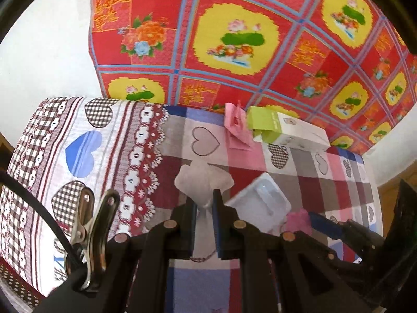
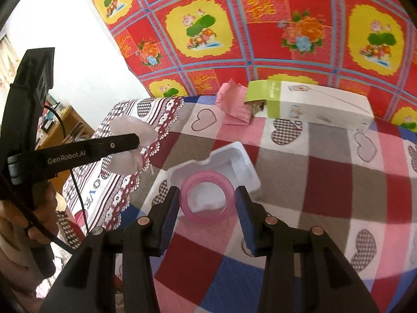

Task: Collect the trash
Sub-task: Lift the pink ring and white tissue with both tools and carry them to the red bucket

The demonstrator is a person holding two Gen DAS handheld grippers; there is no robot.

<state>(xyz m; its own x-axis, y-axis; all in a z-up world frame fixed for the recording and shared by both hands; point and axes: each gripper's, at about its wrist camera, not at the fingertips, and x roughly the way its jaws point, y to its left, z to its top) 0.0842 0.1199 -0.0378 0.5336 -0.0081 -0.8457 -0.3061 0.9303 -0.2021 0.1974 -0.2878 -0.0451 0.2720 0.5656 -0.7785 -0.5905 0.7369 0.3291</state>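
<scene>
Honestly, keep both grips steady: left gripper (image 1: 204,206) is clenched on the crumpled white tissue (image 1: 203,177), right gripper (image 2: 207,203) grasps the pink tape ring (image 2: 207,198) above the white foam tray (image 2: 234,161).

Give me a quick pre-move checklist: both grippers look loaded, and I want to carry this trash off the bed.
1. Left gripper shut on the crumpled clear plastic: ok, the pads pinch its neck.
2. Right gripper holding the pink tape ring: ok, a finger sits on each side of it and it appears lifted above the white foam tray.
3. Plastic clear of the bedspread: ok, the right wrist view shows it hanging above the pillow.
4. Trash left behind: not ok, the foam tray, pink paper and green-and-white box remain on the bed.
5. Trash bin location: cannot tell, none in view.
</scene>
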